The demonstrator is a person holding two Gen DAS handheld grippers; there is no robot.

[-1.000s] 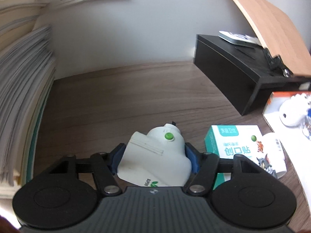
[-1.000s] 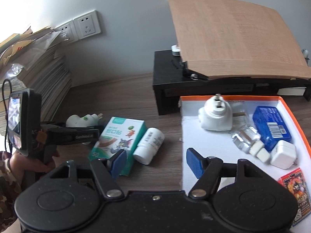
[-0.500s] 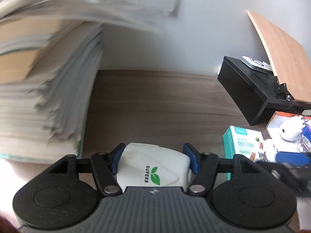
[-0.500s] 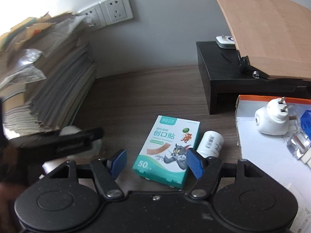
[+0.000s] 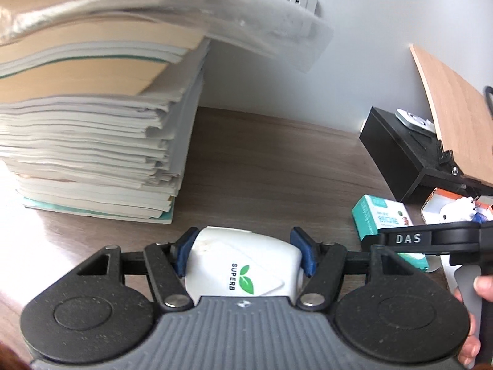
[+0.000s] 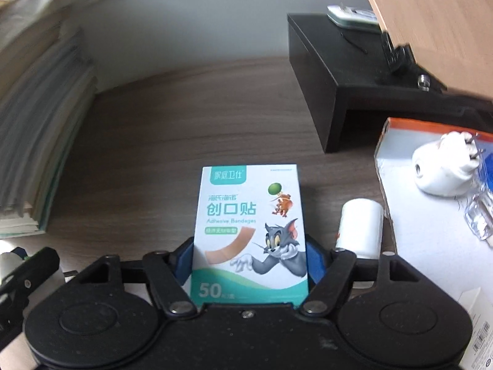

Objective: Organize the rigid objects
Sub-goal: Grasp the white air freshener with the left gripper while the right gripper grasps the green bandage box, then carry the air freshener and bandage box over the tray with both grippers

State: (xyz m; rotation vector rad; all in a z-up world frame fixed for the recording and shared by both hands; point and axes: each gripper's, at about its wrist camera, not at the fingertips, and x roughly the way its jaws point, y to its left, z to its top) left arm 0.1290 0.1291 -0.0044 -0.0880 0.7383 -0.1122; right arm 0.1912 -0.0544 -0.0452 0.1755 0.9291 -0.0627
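Observation:
My left gripper [image 5: 245, 254] is shut on a white plug-in device marked SUPERB [image 5: 243, 265], held between its blue pads. My right gripper [image 6: 249, 257] has its blue pads on both sides of a teal-and-white adhesive bandage box [image 6: 249, 225] lying on the wooden desk; the pads sit close to the box sides, and contact is unclear. A small white bottle [image 6: 360, 228] lies just right of the box. The right gripper also shows in the left wrist view [image 5: 431, 239], over the same box [image 5: 380, 217].
An orange-rimmed white tray [image 6: 383, 141] at right holds a white plug adapter [image 6: 443, 169] and other small items. A black stand [image 6: 339, 77] with a tilted wooden board [image 6: 437, 18] sits behind. A tall stack of books and papers [image 5: 92, 141] fills the left.
My right gripper moved forward and down until the bandage box lies between its pads. My left gripper, still holding the white device, pulled back and turned left toward the paper stack.

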